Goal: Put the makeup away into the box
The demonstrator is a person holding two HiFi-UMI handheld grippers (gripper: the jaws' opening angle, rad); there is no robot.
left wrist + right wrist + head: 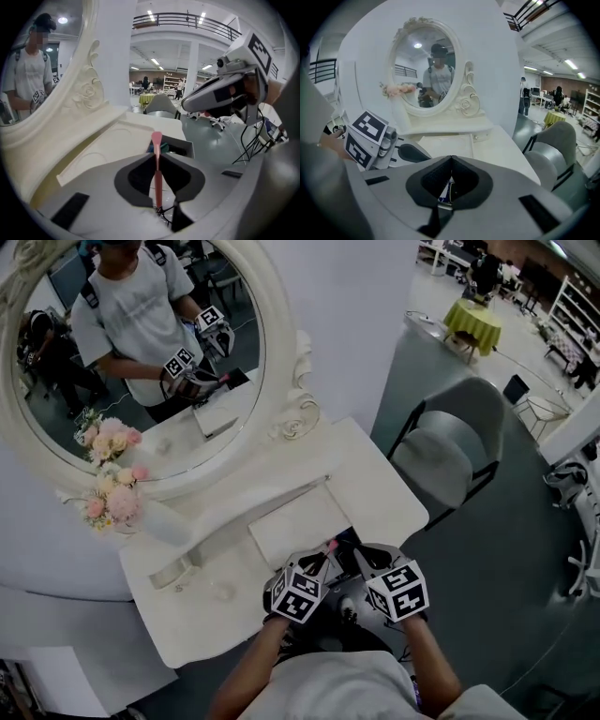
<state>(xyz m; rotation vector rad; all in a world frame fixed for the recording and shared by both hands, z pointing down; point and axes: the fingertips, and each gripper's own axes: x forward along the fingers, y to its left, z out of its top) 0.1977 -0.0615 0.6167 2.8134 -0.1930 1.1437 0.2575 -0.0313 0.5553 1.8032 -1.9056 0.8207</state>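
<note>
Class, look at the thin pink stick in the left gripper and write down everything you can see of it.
The pink stick is thin and straight, plastic by its look, widening to a flat rounded tip. The left gripper clamps its shaft between dark pads, with the tip jutting past them toward the dark open box at the white dressing table. Only the pads touch it.

Left tool [157, 157], right tool [451, 159] — grey shells, black pads [136, 176], white cubes [298, 593] with black markers; pale T-shirt [347, 690].
</note>
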